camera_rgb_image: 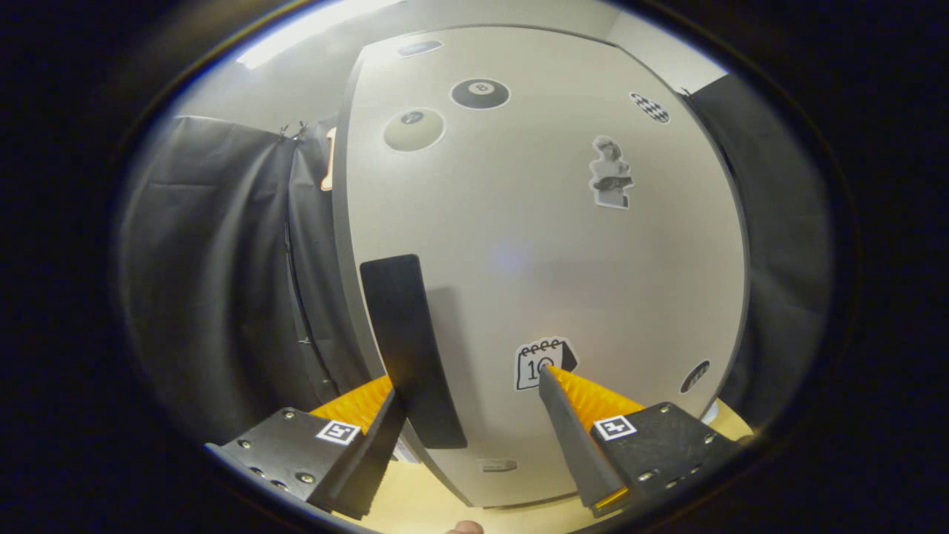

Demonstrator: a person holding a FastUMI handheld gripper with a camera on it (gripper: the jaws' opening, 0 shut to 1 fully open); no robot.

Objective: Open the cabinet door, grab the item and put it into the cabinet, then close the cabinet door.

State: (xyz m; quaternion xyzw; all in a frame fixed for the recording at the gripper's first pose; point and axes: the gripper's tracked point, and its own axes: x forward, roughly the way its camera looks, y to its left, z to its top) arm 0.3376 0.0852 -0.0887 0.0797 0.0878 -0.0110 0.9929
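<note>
A grey cabinet door (534, 245) stands straight ahead, close to me, with several stickers on it. Its long black handle (409, 334) runs upright near the door's left edge. My gripper (468, 387) is open and pushed up against the door. The handle's lower part lies between the fingers, right beside the left finger (371, 430). The right finger (571, 415) rests in front of a calendar sticker (535, 363), well apart from the handle. I cannot tell whether the door is fully closed or slightly ajar.
The cabinet stands on a light wooden tabletop (422, 500). Black cloth (215, 274) hangs to the left of the cabinet and also on its right (778, 245). A person's fingertip (465, 528) pokes in below the fingers.
</note>
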